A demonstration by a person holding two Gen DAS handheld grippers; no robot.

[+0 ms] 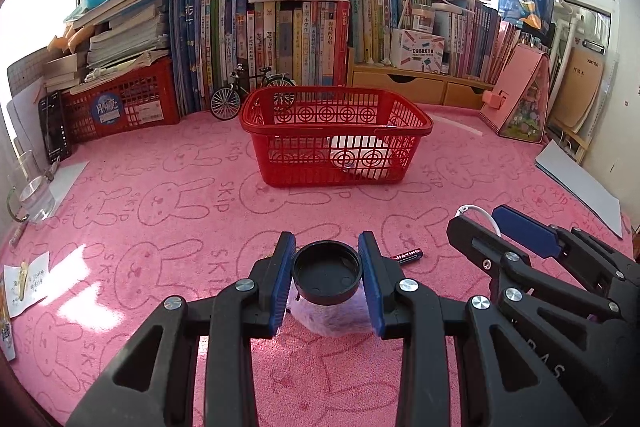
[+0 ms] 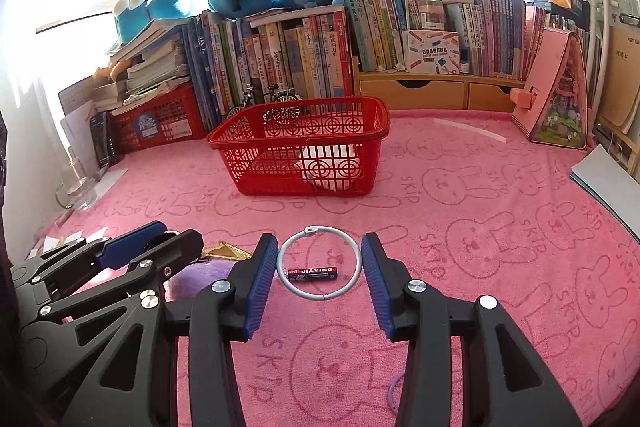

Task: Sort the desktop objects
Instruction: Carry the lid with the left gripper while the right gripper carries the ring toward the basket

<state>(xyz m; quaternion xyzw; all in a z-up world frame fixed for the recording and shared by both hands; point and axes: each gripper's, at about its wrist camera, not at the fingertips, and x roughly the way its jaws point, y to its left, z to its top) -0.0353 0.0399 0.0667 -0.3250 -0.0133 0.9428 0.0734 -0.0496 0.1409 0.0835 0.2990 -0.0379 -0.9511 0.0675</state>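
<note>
Red basket ahead: your L gripper clamps black-lidded jar, R gripper grips binder ring; carry both over rim, then release

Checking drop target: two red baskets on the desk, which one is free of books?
The red basket out on the pink cloth, open-topped. The other, the red crate at the back left, carries a stack of books.
</note>
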